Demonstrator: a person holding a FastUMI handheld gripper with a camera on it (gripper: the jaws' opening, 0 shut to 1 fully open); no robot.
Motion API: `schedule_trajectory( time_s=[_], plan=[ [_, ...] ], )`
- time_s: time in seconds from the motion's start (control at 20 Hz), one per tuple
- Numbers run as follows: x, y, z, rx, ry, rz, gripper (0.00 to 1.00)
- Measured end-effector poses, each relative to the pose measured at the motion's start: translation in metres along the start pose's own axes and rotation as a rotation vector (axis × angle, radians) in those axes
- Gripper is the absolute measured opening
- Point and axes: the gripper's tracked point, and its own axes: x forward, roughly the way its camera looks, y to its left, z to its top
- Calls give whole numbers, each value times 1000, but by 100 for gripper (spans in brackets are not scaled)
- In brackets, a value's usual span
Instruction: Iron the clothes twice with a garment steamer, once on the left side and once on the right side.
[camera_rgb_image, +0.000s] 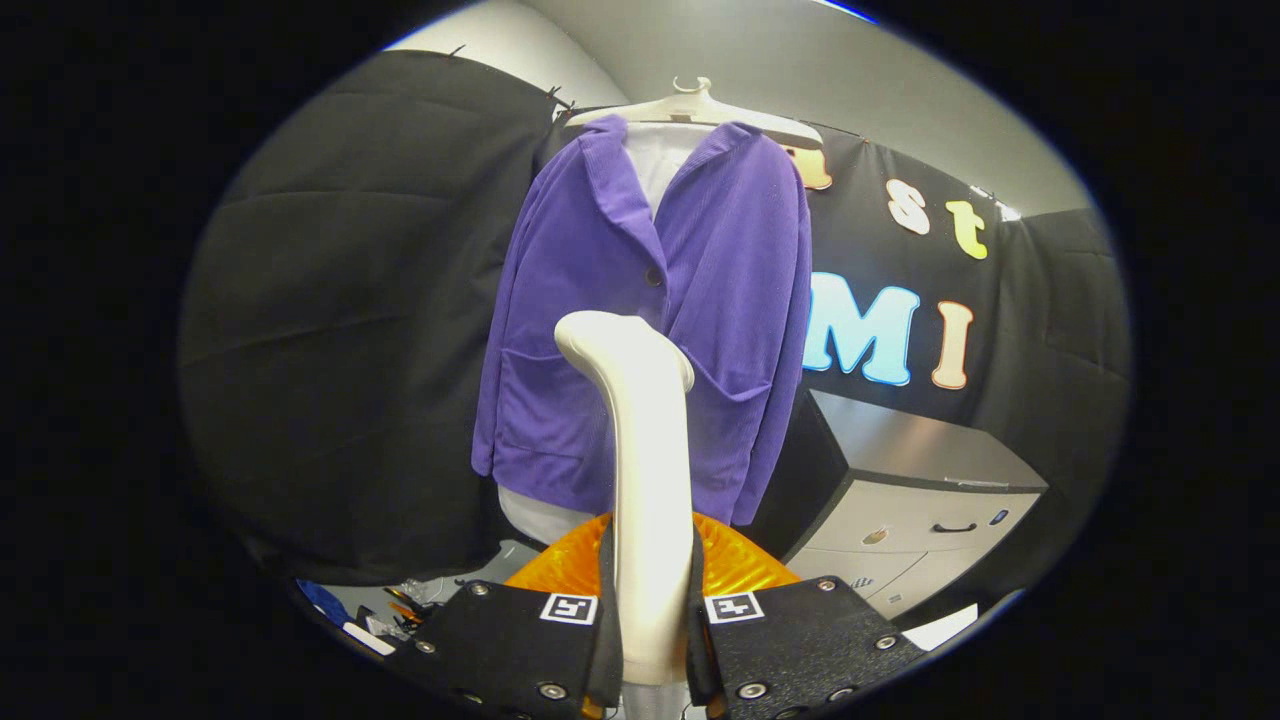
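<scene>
A purple jacket (650, 320) hangs on a white hanger (700, 108) over a white dress form, straight beyond the fingers. My gripper (652, 600) is shut on the cream handle of the garment steamer (645, 470), which stands upright between the fingers. The steamer's head (610, 335) curves toward the jacket at about pocket height, a little left of the button line. Whether the head touches the cloth cannot be told. An orange ribbed part (740, 560) shows just behind the fingers at the handle's base.
A grey cabinet with drawers (910, 490) stands to the right of the jacket, low down. Small loose items (400, 605) lie on the surface left of the fingers. Black cloth walls close the booth behind and to both sides.
</scene>
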Motion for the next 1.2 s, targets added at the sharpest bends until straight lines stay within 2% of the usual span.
schedule_trajectory(
  time_s=[0.3,0.65,0.8,1.0,1.2],
  plan=[
    [-17,-26,53,44,-86,-39,25],
    [-64,-136,97,125,-167,-241,25],
    [-82,-162,113,157,-224,-303,25],
    [-105,-174,121,184,-290,-284,24],
    [-118,-176,110,207,-316,-208,25]
  ],
)
